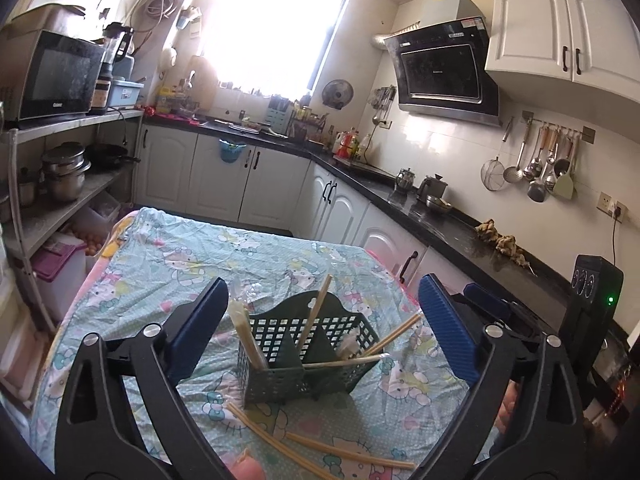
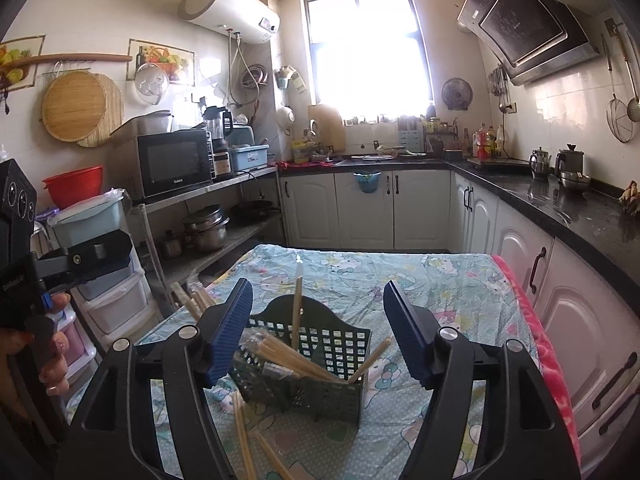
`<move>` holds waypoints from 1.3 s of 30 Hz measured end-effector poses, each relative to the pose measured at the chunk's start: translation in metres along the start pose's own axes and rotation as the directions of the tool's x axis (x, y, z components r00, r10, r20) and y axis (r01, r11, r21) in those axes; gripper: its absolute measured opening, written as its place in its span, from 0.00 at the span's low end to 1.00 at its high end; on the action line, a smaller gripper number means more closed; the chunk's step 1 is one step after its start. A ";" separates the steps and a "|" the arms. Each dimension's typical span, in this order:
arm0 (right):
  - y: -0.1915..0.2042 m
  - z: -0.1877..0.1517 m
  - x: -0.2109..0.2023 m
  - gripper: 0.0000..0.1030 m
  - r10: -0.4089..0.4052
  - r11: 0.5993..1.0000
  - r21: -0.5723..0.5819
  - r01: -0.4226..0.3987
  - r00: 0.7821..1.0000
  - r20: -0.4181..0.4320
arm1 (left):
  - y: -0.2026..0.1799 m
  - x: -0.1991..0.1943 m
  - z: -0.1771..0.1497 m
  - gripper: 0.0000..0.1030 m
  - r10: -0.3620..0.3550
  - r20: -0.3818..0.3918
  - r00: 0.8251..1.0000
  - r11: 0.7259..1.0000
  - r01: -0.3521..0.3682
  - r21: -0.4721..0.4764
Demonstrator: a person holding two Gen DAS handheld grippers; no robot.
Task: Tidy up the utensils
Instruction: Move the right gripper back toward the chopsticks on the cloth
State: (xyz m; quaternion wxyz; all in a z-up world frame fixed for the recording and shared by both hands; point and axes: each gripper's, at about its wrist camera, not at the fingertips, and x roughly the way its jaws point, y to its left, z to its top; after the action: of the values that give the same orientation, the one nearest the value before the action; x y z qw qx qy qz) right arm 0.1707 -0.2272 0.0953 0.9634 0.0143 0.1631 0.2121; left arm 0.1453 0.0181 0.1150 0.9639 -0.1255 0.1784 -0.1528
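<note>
A dark green perforated utensil basket stands on a table under a cartoon-print cloth. Wooden chopsticks lean in its compartments, some in clear wrappers. Loose chopsticks lie on the cloth in front of it. My left gripper is open, its blue pads wide apart on either side of the basket, holding nothing. My right gripper is open too, nothing between its pads. A hand holding the left gripper's handle shows at the left of the right wrist view.
A black kitchen counter runs along the right over white cabinets. A metal shelf with a microwave and pots stands at the left. Plastic drawers sit by the table's left edge. A pink towel hangs on the right edge.
</note>
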 end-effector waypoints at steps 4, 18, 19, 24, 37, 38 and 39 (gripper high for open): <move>0.005 -0.002 -0.011 0.68 0.004 1.000 -0.011 -0.004 1.000 0.005 | -0.002 -0.008 -0.003 0.88 0.001 0.004 1.000 1.000 -0.001 0.003; 0.020 -0.013 -0.030 0.73 0.016 0.998 -0.057 -0.017 1.000 -0.009 | 0.002 -0.028 -0.019 0.90 0.013 -0.010 1.000 1.000 -0.013 -0.013; 0.021 -0.014 -0.030 0.74 0.019 0.998 -0.059 -0.020 1.000 -0.012 | 0.002 -0.028 -0.020 0.90 0.013 -0.012 1.000 1.000 -0.013 -0.013; 0.023 -0.020 -0.032 0.76 0.026 0.997 -0.068 -0.028 0.999 -0.026 | 0.004 -0.031 -0.027 0.90 0.017 -0.025 1.000 1.000 -0.017 -0.015; 0.037 -0.034 -0.033 0.80 0.040 0.994 -0.098 -0.047 0.997 -0.072 | 0.013 -0.034 -0.041 0.90 0.036 -0.056 0.998 0.999 -0.037 -0.024; 0.037 -0.036 -0.033 0.80 0.041 0.994 -0.100 -0.049 0.996 -0.076 | 0.013 -0.034 -0.042 0.90 0.037 -0.058 0.998 0.999 -0.039 -0.025; 0.038 -0.037 -0.033 0.80 0.041 0.994 -0.102 -0.049 0.996 -0.081 | 0.014 -0.034 -0.043 0.90 0.039 -0.062 0.997 0.999 -0.041 -0.026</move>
State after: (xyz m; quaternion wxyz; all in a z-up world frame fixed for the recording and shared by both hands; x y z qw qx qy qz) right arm 0.1157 -0.2078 0.0740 0.9507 -0.0406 0.1892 0.2424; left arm 0.1021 0.0348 0.0820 0.9590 -0.1303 0.2125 -0.1350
